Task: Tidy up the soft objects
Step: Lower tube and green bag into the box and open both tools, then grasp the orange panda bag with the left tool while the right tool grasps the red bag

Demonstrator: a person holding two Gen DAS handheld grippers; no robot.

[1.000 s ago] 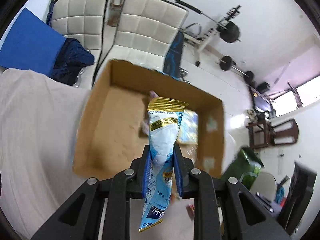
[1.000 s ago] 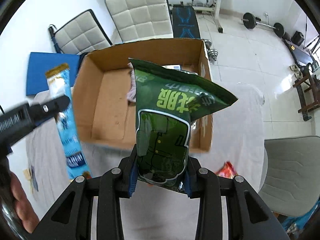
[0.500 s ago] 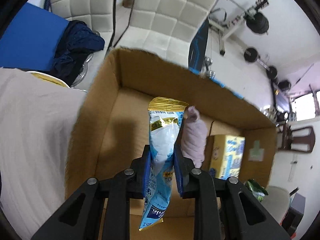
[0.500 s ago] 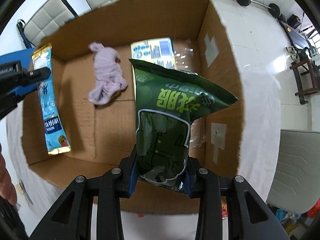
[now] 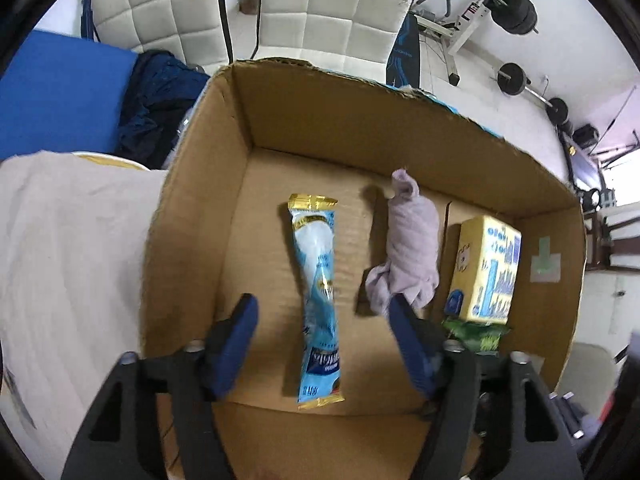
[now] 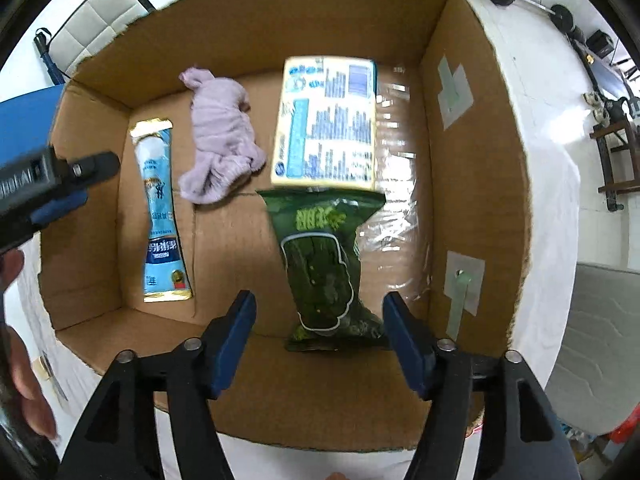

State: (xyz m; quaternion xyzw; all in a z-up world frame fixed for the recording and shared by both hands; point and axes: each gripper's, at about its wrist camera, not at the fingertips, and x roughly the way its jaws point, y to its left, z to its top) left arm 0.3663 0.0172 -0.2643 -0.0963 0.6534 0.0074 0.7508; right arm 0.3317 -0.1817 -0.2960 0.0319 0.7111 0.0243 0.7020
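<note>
An open cardboard box (image 5: pixel 192 184) (image 6: pixel 472 184) sits on a white-covered table. A light blue sachet (image 5: pixel 320 292) (image 6: pixel 160 212) lies flat on the box floor below my left gripper (image 5: pixel 322 320), which is open and empty. A green snack bag (image 6: pixel 324 264) (image 5: pixel 476 334) lies on the box floor below my right gripper (image 6: pixel 318 316), also open and empty. A lilac cloth (image 5: pixel 408 244) (image 6: pixel 220 136) and a yellow-blue pack (image 5: pixel 486 264) (image 6: pixel 328 124) lie in the box too.
White padded chairs (image 5: pixel 344 12) and a blue mat (image 5: pixel 56 96) stand behind the box. Gym weights (image 5: pixel 512 4) stand at the far right. My left gripper's finger (image 6: pixel 60 176) shows in the right wrist view over the box's left wall.
Both grippers opened and let go: the blue sachet and the green bag dropped from the jaws onto the box floor. Both grippers stay above the box.
</note>
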